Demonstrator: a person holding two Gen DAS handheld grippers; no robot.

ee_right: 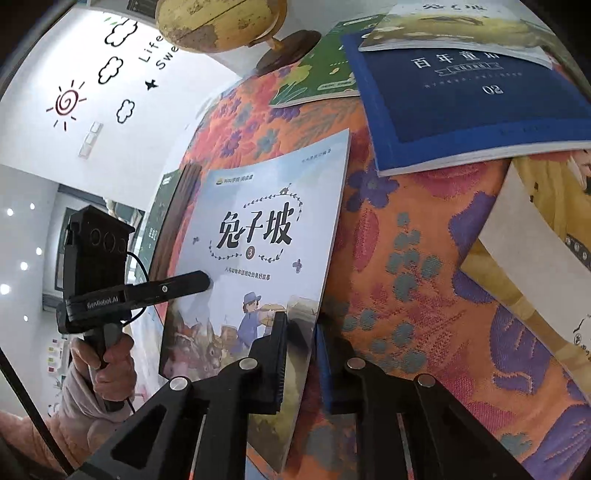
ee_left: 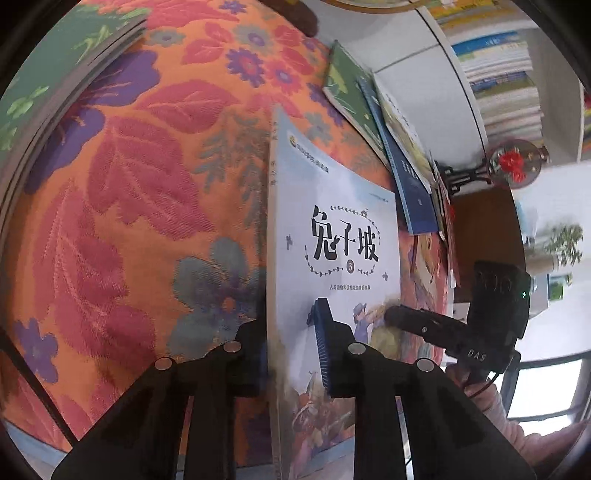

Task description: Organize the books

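Observation:
A thin light-blue picture book (ee_left: 332,229) (ee_right: 266,221) with black title characters and a number 3 is lifted on edge above the orange floral tablecloth (ee_left: 147,184). My left gripper (ee_left: 286,325) is shut on its spine edge, one finger on each side of the cover. My right gripper (ee_right: 301,325) is shut on the opposite edge near the bottom corner. Each gripper shows in the other's view: the right gripper (ee_left: 406,317) with a finger lying on the cover, and the left gripper (ee_right: 184,284) likewise, held by a hand in a pink sleeve.
A dark blue book (ee_right: 472,96), a green book (ee_right: 317,74) and a pale yellowish book (ee_right: 454,29) overlap at the back of the cloth. A yellow book (ee_right: 535,240) lies right. A green-covered stack (ee_left: 55,74) sits far left. A globe (ee_right: 218,22) and a bookshelf (ee_left: 506,85) stand behind.

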